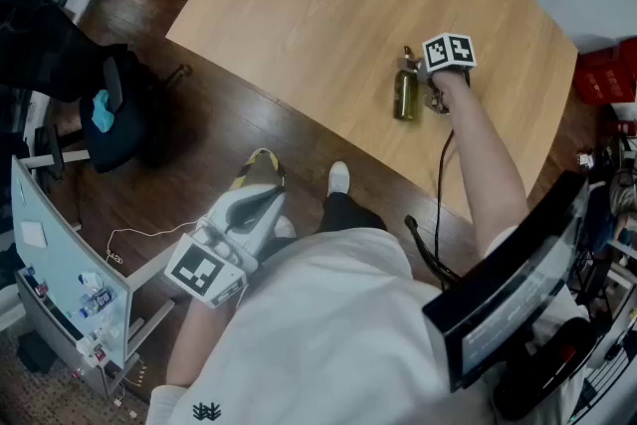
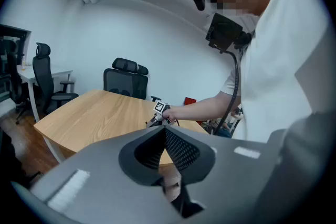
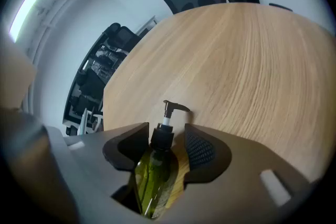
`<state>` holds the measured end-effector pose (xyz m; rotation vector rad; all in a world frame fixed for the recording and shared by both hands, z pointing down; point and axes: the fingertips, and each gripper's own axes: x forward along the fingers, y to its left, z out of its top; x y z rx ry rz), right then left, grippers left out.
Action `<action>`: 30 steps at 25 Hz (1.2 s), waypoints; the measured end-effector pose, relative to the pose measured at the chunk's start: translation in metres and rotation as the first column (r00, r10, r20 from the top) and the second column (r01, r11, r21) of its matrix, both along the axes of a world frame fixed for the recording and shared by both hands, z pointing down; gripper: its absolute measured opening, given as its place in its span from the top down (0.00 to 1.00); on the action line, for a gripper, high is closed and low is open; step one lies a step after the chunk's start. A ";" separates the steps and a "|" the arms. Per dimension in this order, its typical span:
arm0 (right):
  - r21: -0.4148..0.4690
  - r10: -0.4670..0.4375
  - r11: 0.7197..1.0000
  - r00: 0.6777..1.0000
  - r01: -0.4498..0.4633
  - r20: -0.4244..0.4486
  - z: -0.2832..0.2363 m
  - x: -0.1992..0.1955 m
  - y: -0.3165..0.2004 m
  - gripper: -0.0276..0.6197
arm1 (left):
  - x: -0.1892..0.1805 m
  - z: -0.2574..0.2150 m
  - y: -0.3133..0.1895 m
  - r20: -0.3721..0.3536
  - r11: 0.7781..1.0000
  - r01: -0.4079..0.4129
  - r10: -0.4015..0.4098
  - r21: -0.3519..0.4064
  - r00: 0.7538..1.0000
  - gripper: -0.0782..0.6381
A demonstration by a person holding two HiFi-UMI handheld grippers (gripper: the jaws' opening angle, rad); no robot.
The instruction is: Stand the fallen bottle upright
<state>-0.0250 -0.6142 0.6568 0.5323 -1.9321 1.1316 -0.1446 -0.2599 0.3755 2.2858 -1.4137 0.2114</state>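
the green pump bottle (image 1: 405, 95) lies on the wooden table (image 1: 299, 15), near the table's front edge. the right gripper (image 3: 167, 132) straddles the bottle's neck, jaws half open, with a gap at one pad. the left gripper (image 2: 164, 132) hangs off the table, closed and empty.

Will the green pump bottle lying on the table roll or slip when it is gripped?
The pump bottle looks round and lies on the smooth table, so a sideways push would probably roll it. Its glossy body may slip between the pads of the right gripper. Once upright, its narrow shape could tip.
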 end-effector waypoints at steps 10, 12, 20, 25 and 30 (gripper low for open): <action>0.222 -0.046 0.975 0.989 0.015 0.137 -0.054 -0.019 -0.003 0.75 | -0.010 -0.002 -0.009 0.001 1.000 0.001 -0.001 -0.002 1.000 0.89; 0.383 -0.090 0.924 0.984 0.026 0.151 -0.083 -0.021 -0.008 0.76 | -0.012 -0.002 -0.015 0.003 1.000 -0.002 0.002 -0.002 1.000 0.89; 0.792 -0.232 0.604 0.970 0.090 0.067 -0.131 -0.013 0.036 0.76 | -0.011 -0.007 -0.021 0.013 1.000 -0.025 0.025 0.002 1.000 0.89; 0.827 -0.194 0.560 0.978 0.047 0.076 -0.129 0.003 0.051 0.75 | -0.010 -0.005 -0.012 0.012 0.999 -0.031 0.031 -0.011 0.999 0.89; 0.794 -0.173 0.607 0.982 0.044 0.078 -0.124 0.002 0.044 0.65 | -0.006 -0.008 0.004 0.009 0.998 -0.057 0.057 -0.008 0.998 0.89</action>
